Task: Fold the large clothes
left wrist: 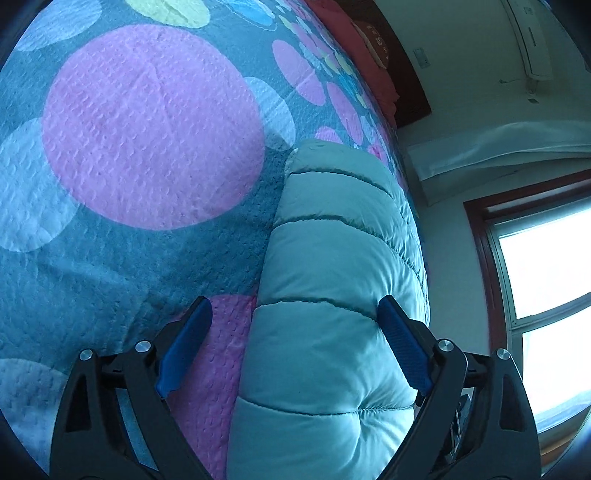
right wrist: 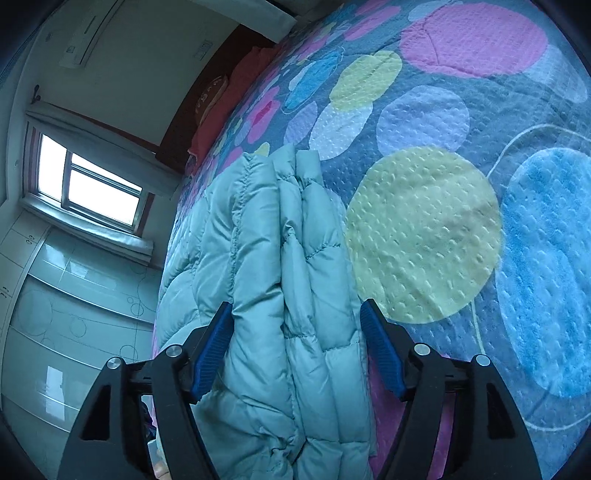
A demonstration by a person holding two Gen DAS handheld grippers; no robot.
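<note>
A pale teal quilted down jacket (left wrist: 332, 258) lies folded into a long strip on the dotted bedspread (left wrist: 147, 129), near the bed's edge. My left gripper (left wrist: 295, 301) stands open astride the near end of that strip. Its left blue pad (left wrist: 188, 343) is clear of the cloth and its right pad (left wrist: 402, 343) sits at the jacket's side. In the right wrist view the jacket (right wrist: 266, 240) shows as several stacked folds on the bedspread (right wrist: 424, 229). My right gripper (right wrist: 297, 305) is open around the folds, pads beside them without squeezing.
Red pillows (left wrist: 354, 48) (right wrist: 236, 92) lie at the head of the bed. The jacket side of the bed drops off toward a wall with a bright window (left wrist: 546, 277) (right wrist: 96, 184). An air conditioner (right wrist: 92, 33) hangs high, and glossy cabinets (right wrist: 74, 314) stand below the window.
</note>
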